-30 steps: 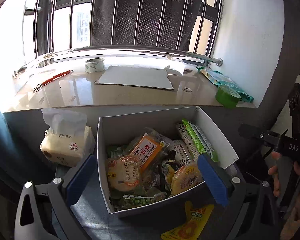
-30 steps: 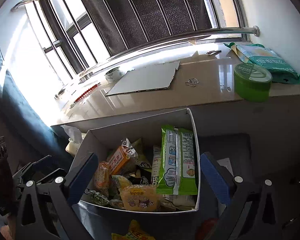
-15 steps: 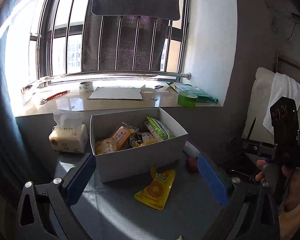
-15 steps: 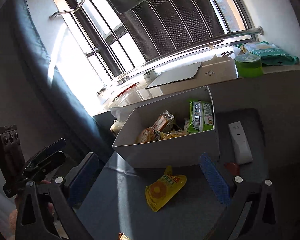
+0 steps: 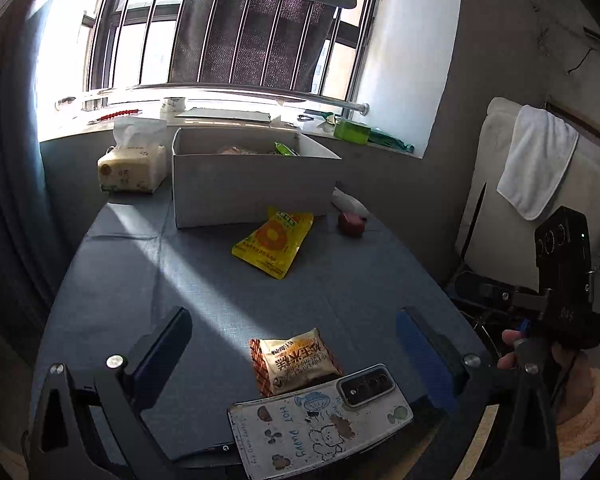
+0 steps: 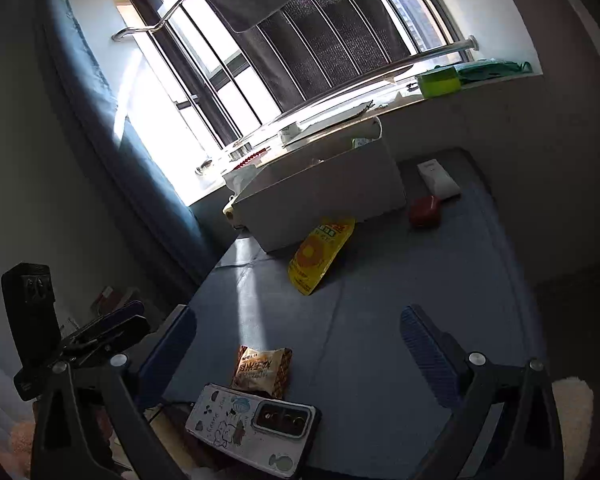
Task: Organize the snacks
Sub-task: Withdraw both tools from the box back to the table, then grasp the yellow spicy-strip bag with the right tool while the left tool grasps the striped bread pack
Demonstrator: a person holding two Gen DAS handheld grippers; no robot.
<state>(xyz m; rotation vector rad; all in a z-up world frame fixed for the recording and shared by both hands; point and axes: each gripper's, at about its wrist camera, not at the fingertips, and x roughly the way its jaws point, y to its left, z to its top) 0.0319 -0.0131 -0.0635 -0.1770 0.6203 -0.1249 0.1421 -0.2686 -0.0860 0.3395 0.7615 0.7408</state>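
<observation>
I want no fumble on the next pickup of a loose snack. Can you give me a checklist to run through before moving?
1. Left hand-held gripper open and holding nothing: ok.
2. Right hand-held gripper open and holding nothing: ok.
3. Brown snack reachable: ok, it lies flat between the left fingers' line, near edge of the table.
4. Snack free of clutter: not ok, the phone touches or overlaps its near edge.
5. Yellow pouch free: cannot tell, its top meets the box wall.
6. Room in the box: cannot tell, the inside is mostly hidden.
</observation>
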